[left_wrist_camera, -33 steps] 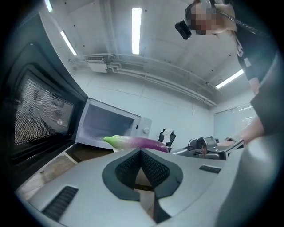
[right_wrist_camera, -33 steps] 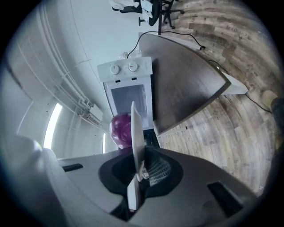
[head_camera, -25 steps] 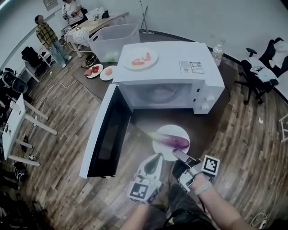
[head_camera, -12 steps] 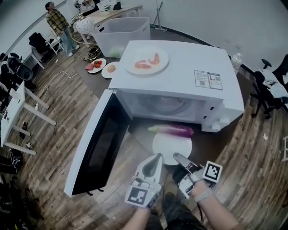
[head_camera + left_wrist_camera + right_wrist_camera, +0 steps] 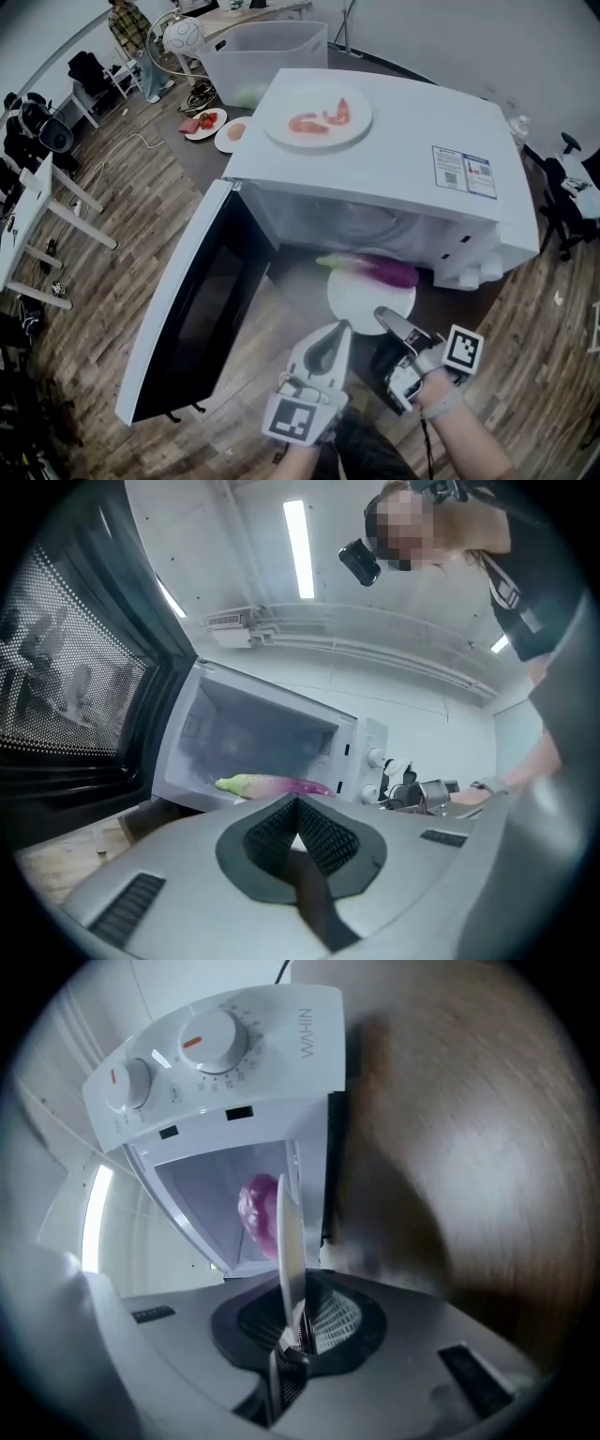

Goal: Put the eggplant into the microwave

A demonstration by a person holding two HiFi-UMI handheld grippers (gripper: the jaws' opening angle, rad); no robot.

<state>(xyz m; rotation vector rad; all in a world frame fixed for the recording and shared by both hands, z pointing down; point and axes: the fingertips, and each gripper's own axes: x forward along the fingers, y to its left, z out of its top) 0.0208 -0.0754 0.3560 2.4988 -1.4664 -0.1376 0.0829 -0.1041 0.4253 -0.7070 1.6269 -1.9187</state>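
Two grippers hover before the open microwave (image 5: 403,159). Your right gripper (image 5: 386,321) is clamped on the near rim of the white plate (image 5: 361,298). The eggplant (image 5: 375,270) lies across the plate's far edge, right at the cavity's mouth. Your left gripper (image 5: 337,330) has its jaws together, holding nothing.

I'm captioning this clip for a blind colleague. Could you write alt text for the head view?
The right gripper holds a white plate carrying a purple eggplant at the mouth of an open microwave, its door swung left. The left gripper, shut and empty, sits beside it.
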